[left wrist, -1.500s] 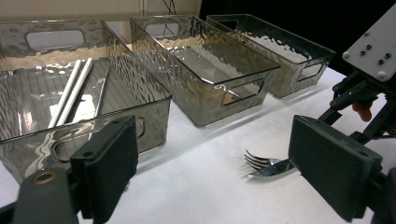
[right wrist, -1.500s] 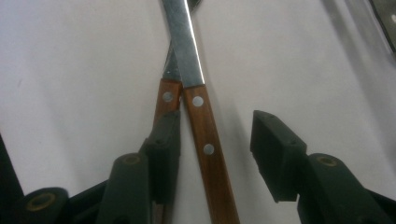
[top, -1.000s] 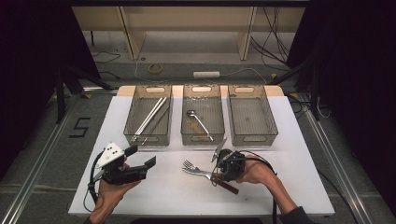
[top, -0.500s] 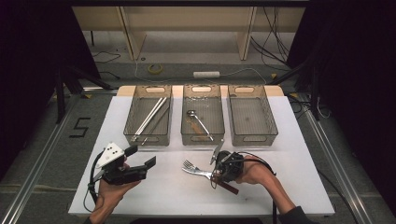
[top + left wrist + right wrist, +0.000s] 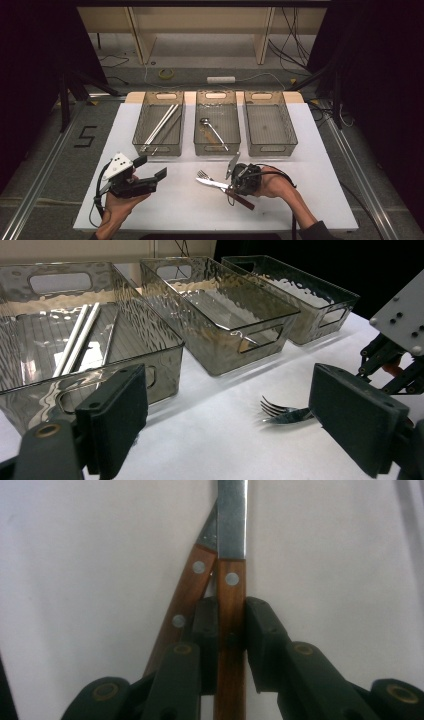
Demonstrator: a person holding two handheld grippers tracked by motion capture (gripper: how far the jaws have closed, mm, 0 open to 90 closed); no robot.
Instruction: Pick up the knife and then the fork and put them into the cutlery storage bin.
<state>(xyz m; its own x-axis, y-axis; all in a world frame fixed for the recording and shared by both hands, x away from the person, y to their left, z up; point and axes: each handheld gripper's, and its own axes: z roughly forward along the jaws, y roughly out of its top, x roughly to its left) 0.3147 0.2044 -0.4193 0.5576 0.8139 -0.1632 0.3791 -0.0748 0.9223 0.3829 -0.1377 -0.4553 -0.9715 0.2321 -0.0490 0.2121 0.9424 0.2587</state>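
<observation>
Wooden-handled, the knife (image 5: 231,605) sits between the pads of your right hand-held gripper (image 5: 231,630), whose jaws have just been closing and now press on both sides of its handle. A second wooden handle, the fork's (image 5: 203,175), lies slanted just beside it, the two touching near the rivets. Both pieces rest on the white surface (image 5: 310,145), in front of the middle tray (image 5: 218,145). Your left hand-held gripper (image 5: 150,172) hovers well apart, jaws wide with nothing between them.
</observation>
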